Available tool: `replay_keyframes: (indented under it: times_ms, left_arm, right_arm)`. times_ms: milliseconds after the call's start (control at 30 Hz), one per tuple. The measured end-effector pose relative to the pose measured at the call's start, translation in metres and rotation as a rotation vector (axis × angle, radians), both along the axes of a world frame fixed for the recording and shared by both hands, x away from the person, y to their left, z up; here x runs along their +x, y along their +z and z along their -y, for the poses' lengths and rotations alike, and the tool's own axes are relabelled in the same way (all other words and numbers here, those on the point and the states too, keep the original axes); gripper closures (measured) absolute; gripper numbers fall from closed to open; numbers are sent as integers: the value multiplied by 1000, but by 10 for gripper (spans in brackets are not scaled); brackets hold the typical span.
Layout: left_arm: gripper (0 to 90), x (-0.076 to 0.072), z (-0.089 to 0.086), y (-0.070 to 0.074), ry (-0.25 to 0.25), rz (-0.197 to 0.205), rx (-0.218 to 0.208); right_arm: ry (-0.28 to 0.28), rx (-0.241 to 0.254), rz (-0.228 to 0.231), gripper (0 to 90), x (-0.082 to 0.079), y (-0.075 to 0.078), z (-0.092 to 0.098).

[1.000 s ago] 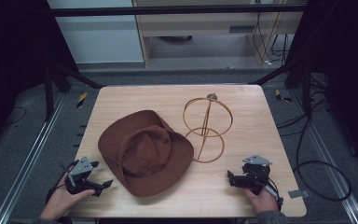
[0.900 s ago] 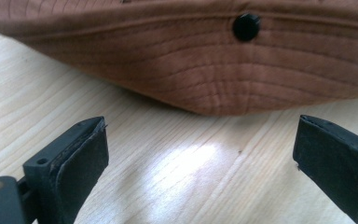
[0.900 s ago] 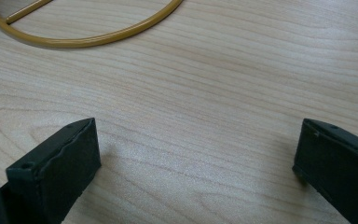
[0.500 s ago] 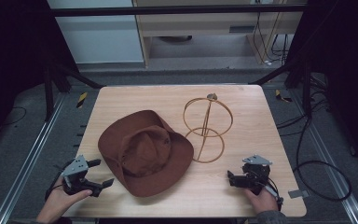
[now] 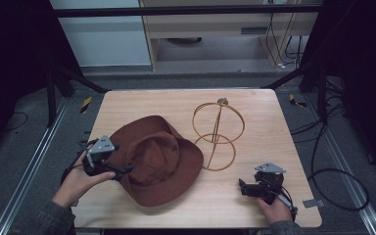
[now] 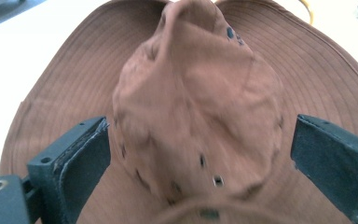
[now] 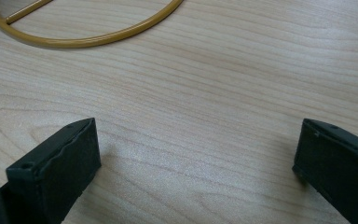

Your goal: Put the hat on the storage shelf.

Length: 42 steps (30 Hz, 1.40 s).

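A brown brimmed hat [image 5: 159, 159] lies on the wooden table [image 5: 254, 110], left of centre. Behind and to its right stands a gold wire hat stand [image 5: 218, 134] with a ring base and an upright hoop. My left gripper [image 5: 122, 171] is at the hat's left brim, open, its jaws wide over the brim and facing the crumpled crown [image 6: 196, 98]. My right gripper [image 5: 242, 187] rests near the front right of the table, open, with bare wood between its jaws and the stand's ring base [image 7: 88, 39] just ahead.
Dark floor, metal frame legs and cables [image 5: 323, 166] surround the table. A pale cabinet [image 5: 103, 39] and a shelf stand beyond the far edge.
My left gripper has moved forward and to the right, from the table's front left corner up to the hat's left brim. The right gripper has stayed in place.
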<state>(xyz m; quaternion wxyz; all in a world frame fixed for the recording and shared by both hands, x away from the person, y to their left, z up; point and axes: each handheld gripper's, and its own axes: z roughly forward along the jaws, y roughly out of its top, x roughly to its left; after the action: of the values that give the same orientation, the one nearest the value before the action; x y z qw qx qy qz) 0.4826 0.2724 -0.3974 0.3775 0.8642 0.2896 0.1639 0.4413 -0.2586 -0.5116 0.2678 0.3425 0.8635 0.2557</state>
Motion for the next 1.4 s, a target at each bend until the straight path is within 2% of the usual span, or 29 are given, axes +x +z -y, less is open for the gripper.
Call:
replay_keyframes:
  times_ms: [133, 167, 200, 267, 367, 600, 800, 867, 1033, 1200, 1233, 1300, 1333, 1400]
  left_arm:
    - [43, 18, 17, 8, -15, -10, 53]
    - [43, 18, 17, 8, -15, -10, 53]
    - [43, 27, 23, 10, -16, -33, 55]
    - [43, 34, 27, 11, -15, -59, 49]
    - [44, 42, 34, 12, -11, -77, 62]
    - [39, 48, 47, 12, -33, -81, 95]
    - [32, 50, 59, 6, -64, -87, 156]
    - [32, 53, 61, 3, -56, -85, 169]
    - [37, 64, 60, -5, -32, -124, 182]
    - [118, 71, 59, -10, -24, -138, 184]
    - [118, 72, 58, -10, -28, -151, 182]
    - [168, 74, 59, -12, -25, -158, 185]
    - [226, 76, 59, -13, -24, -168, 194]
    - [265, 77, 60, -13, -25, -171, 197]
  right_arm:
    - [0, -1, 0, 4, 0, 0, 0]
    - [0, -1, 0, 4, 0, 0, 0]
    - [0, 0, 0, 4, 0, 0, 0]
    - [0, 0, 0, 4, 0, 0, 0]
    - [0, 0, 0, 4, 0, 0, 0]
    - [0, 0, 0, 4, 0, 0, 0]
    - [0, 0, 0, 4, 0, 0, 0]
    - [0, 0, 0, 4, 0, 0, 0]
    - [0, 0, 0, 4, 0, 0, 0]
    - [0, 0, 0, 4, 0, 0, 0]
    - [0, 0, 0, 4, 0, 0, 0]
    - [0, 0, 0, 4, 0, 0, 0]
    - [0, 0, 0, 4, 0, 0, 0]
    - [0, 0, 0, 4, 0, 0, 0]
